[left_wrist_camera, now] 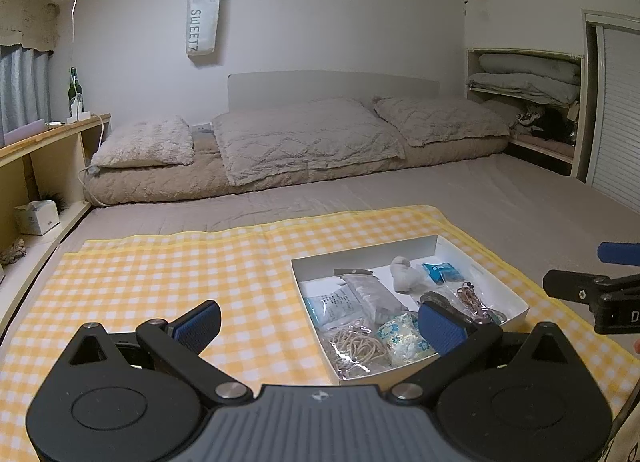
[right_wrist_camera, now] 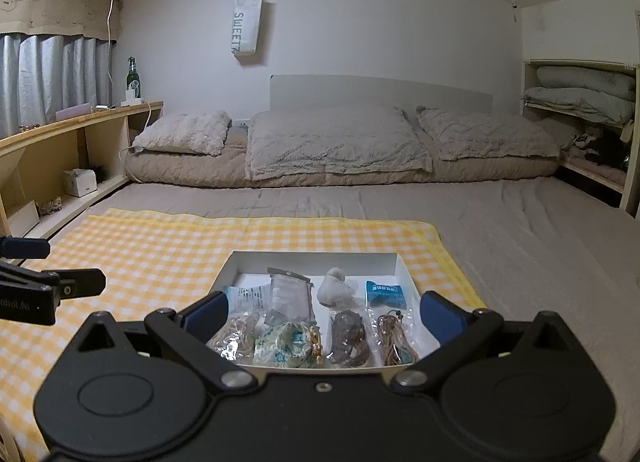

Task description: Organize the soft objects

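Yellow-and-white checked cloth [right_wrist_camera: 160, 246] covers the near part of the bed, and on it sits a shallow white cardboard box [right_wrist_camera: 394, 262] holding the soft things: a small white plush toy [right_wrist_camera: 336, 288], a floral fabric pouch [right_wrist_camera: 286, 346], a blue sachet [right_wrist_camera: 386, 294] and several clear bags of coiled cord [right_wrist_camera: 394, 336]. I have my right gripper [right_wrist_camera: 324, 316] wide open and empty, hovering just near of the box with its pads framing the contents. My left gripper [left_wrist_camera: 320, 326] is open and empty too, over bare cloth to the left, its right pad overlapping the box's near corner in view. My worry is the clutter: the bags lie touching and overlapping, so closing on one could drag a neighbour out. The light box may also slide on the cloth, and slick plastic could slip from the pads.
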